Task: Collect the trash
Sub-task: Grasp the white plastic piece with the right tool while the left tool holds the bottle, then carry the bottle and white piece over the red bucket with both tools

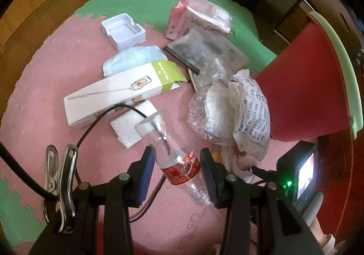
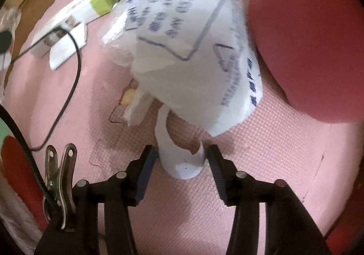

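Left fingers [image 1: 175, 174] clamped on clear bottle [image 1: 175, 155] above mat, right fingers [image 2: 180, 159] parted around white strip [image 2: 179, 159] beside red bin [image 1: 304, 86]: risk of strip slipping free, bottle swinging loose.

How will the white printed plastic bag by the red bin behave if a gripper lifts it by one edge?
The printed bag looks thin and crumpled, so it would probably sag and drape. It seems light, likely dragging against the clear plastic wrap touching it.
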Motion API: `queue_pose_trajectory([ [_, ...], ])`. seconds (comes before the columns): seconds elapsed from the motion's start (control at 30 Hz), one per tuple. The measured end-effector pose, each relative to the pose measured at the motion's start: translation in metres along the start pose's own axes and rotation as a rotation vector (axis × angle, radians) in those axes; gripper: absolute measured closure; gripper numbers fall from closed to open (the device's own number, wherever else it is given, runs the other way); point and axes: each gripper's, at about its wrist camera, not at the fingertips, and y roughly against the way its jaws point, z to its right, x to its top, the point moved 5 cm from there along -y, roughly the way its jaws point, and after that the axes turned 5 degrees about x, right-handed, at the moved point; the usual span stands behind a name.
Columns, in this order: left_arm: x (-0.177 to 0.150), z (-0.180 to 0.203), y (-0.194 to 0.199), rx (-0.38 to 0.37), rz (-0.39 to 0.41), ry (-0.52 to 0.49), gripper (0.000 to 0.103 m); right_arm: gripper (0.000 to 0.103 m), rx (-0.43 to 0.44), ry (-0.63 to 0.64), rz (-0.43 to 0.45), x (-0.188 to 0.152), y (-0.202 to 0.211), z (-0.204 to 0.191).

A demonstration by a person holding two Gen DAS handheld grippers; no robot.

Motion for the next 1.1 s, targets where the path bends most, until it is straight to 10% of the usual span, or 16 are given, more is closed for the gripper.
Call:
queue_pose_trajectory([
  [0.6,-0.005,-0.003,0.023,0.009,0.062,0.012,0.060,0.062,0.065,0.142,0.132,0.029,0.062,-0.046],
  [1.1,-0.016,0.017,0.088,0.008,0.193,-0.058,0.060,0.062,0.169,0.044,0.326,-0.021,0.146,-0.080],
])
